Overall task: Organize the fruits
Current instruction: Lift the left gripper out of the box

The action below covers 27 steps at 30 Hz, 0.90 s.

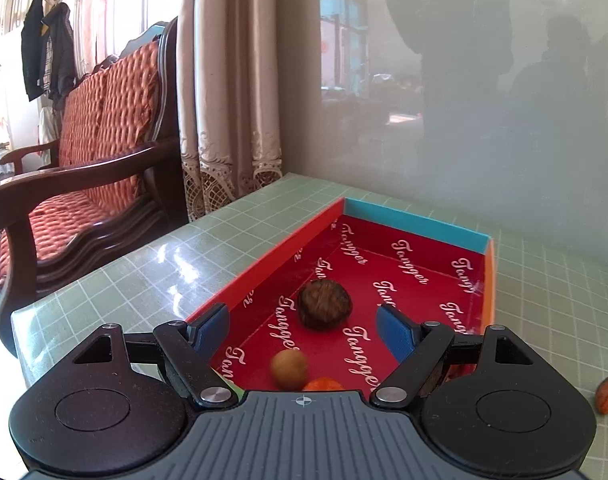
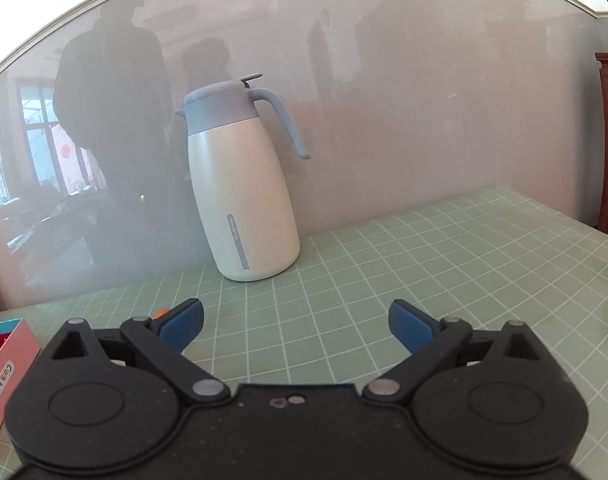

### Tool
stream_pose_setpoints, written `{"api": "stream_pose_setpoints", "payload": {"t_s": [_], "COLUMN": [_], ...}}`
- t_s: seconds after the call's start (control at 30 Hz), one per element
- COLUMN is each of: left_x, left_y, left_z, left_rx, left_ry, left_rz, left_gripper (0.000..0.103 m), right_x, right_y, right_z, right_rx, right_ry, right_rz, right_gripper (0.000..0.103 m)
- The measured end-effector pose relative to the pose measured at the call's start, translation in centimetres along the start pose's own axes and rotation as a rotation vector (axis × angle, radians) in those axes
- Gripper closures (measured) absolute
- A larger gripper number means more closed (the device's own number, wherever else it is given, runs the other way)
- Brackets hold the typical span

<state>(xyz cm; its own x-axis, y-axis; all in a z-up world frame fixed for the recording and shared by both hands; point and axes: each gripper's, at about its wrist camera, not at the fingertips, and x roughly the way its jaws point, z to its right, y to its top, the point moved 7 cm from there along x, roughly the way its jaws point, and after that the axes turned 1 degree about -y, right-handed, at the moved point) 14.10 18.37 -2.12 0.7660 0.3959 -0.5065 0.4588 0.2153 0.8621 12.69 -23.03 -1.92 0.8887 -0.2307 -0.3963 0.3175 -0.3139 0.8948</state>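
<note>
Between box [image 1: 288, 256] walls, left claw [image 1: 306, 330] agape.

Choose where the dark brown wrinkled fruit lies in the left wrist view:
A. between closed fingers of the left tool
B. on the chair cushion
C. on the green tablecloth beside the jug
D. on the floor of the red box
D: the dark brown fruit rests on the floor of the red box, ahead of the open left tool, whose fingers do not touch it.

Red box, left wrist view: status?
Left gripper open over red box. Walnut, longan inside. Right gripper open, empty. Nothing blocking.
</note>
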Motion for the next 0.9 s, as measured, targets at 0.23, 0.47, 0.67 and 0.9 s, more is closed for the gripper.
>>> {"api": "stream_pose_setpoints", "payload": {"t_s": [0.23, 0.47, 0.67, 0.9], "left_x": [-2.6, -5.7, -8.5, -10.1], "left_y": [-0.2, -1.1, -2.6, -3.6], "left_z": [0.6, 1.0, 0.2, -1.2], "left_rx": [0.030, 0.074, 0.078, 0.098], "left_ry": [-0.047, -0.102, -0.147, -0.140], "left_rz": [0.035, 0.060, 0.062, 0.086], "left_gripper": [0.023, 0.023, 0.017, 0.015], "right_x": [0.0, 0.3, 1.0, 2.4], "right_y": [-0.1, -0.4, -1.2, -2.7], "right_z": [-0.3, -1.1, -2.7, -5.7], "right_rx": [-0.004, -0.016, -0.041, -0.084], "right_ry": [0.011, 0.032, 0.076, 0.140], "right_rz": [-0.007, -0.020, -0.063, -0.134], "right_gripper": [0.004, 0.004, 0.006, 0.017]}}
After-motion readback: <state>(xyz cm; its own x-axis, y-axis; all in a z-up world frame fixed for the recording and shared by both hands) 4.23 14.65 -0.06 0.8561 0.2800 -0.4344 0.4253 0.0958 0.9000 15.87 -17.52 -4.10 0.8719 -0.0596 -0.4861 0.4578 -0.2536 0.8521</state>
